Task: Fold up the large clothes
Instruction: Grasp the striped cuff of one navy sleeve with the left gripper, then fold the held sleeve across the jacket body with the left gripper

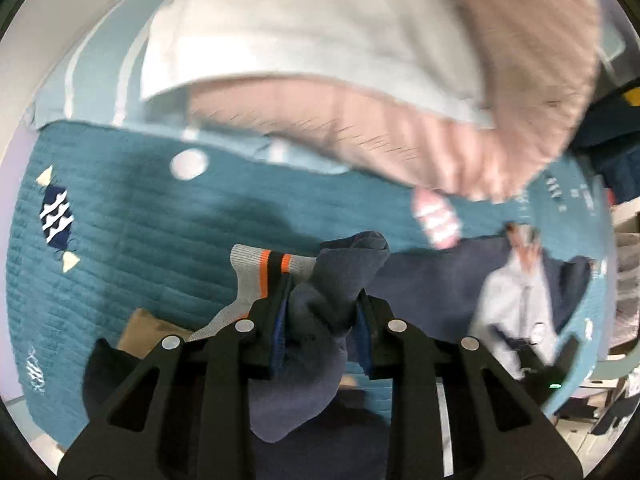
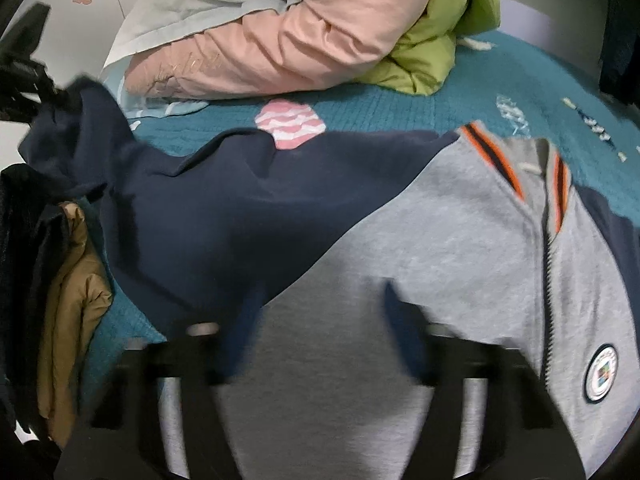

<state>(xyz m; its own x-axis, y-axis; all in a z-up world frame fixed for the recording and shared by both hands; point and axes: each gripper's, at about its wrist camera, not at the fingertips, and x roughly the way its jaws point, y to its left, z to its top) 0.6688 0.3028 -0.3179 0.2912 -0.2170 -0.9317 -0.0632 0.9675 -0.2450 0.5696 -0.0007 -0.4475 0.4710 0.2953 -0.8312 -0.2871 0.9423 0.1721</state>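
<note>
The left claw [image 1: 320, 312] clamps a bunched navy sleeve of the grey-and-navy jacket [image 2: 460, 240] at lower centre; the right claw [image 2: 320, 312] hangs released above the jacket's grey front on the teal bedspread [image 2: 400, 108].

The left gripper [image 1: 320, 312] is matte black plastic, its two fingers [image 1: 264, 320] lined on their inner faces with blue pads, and behind them spread four angular struts with long cut-out slots, each pinned by a round silver screw head. The right gripper [image 2: 320, 320], blurred, shows the same black frame, with dark blue fingers [image 2: 404, 320] ahead of pale metal rods set behind them on either side.
</note>
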